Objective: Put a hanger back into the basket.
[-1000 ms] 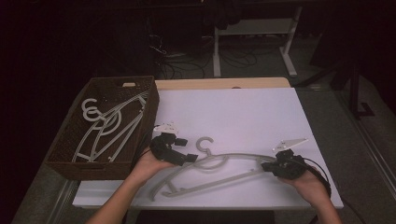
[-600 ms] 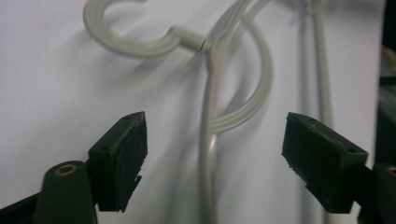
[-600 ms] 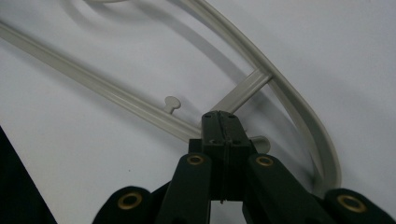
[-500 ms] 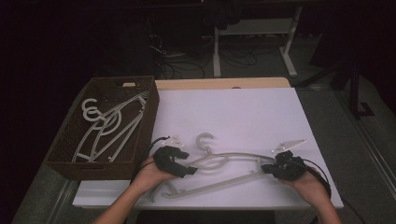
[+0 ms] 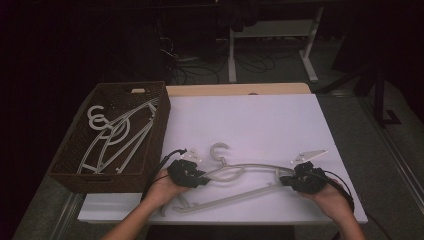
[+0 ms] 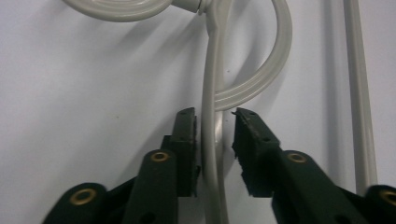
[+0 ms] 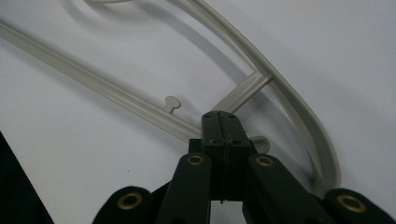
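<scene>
The left claw (image 6: 215, 126) straddles the upper arm of a pale grey plastic hanger (image 6: 212, 93), near the loop below its hook. Its jaws have just been closing: one pad (image 6: 186, 135) already touches the bar, while the other stands a sliver off, so the grip is not quite made. The right claw (image 7: 225, 123) has its jaws together, pinched where the hanger's short brace meets the lower bar near the far tip.

In the high view the hanger (image 5: 250, 172) lies flat on the white desk (image 5: 260, 125), near its front edge, with the left claw (image 5: 200, 179) at one end and the right claw (image 5: 287, 181) at the other. The wicker basket (image 5: 160, 130) to the left already holds several hangers (image 5: 112, 137).

By my judgement the work is partway along: some hangers are stowed, and this one awaits a firm two-handed hold, a lift and a carry over to the basket.
</scene>
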`<action>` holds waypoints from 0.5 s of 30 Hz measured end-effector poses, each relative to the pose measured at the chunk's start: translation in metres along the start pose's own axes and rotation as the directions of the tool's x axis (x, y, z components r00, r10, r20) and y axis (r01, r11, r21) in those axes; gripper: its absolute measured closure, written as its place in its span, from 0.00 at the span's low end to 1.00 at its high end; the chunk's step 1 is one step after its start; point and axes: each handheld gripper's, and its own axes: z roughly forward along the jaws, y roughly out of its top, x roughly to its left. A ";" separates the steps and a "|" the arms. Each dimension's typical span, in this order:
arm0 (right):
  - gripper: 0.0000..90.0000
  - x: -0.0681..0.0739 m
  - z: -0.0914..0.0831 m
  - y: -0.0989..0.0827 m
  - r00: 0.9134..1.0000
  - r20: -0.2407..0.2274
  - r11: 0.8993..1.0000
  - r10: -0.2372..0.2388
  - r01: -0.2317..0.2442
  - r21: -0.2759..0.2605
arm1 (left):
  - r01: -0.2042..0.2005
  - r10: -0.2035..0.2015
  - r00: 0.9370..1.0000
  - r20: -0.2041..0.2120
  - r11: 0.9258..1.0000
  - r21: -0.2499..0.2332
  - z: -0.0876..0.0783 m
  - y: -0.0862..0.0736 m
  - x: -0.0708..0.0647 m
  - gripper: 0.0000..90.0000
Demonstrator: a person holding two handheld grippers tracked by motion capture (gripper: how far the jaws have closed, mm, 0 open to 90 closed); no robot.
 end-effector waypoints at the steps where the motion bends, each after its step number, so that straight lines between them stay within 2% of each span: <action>1: 0.99 0.000 0.000 0.000 1.000 0.001 1.000 -0.002 0.002 0.000 | -0.004 0.004 1.000 -0.012 1.000 0.004 0.000 0.000 0.000 0.83; 3: 0.99 0.000 0.000 0.000 1.000 0.002 1.000 -0.002 0.002 0.001 | 0.000 0.000 1.000 -0.026 1.000 0.004 0.000 0.001 0.000 0.89; 7: 0.99 0.000 0.000 0.001 1.000 0.002 1.000 -0.006 0.006 -0.002 | 0.021 -0.021 1.000 -0.002 1.000 -0.002 0.000 0.000 0.003 0.90; 10: 0.99 0.000 -0.001 0.002 1.000 0.002 1.000 -0.011 0.011 -0.007 | 0.016 -0.016 1.000 -0.009 1.000 -0.001 0.000 0.001 0.003 0.91; 13: 0.88 0.002 -0.005 0.006 1.000 -0.010 0.999 -0.026 0.025 -0.046 | 0.049 -0.050 0.998 -0.025 0.998 -0.031 -0.006 0.003 0.008 0.91; 15: 0.80 0.002 -0.010 0.009 1.000 -0.021 0.997 -0.017 0.015 -0.081 | 0.063 -0.065 0.997 -0.046 0.997 -0.051 -0.011 0.005 0.009 0.91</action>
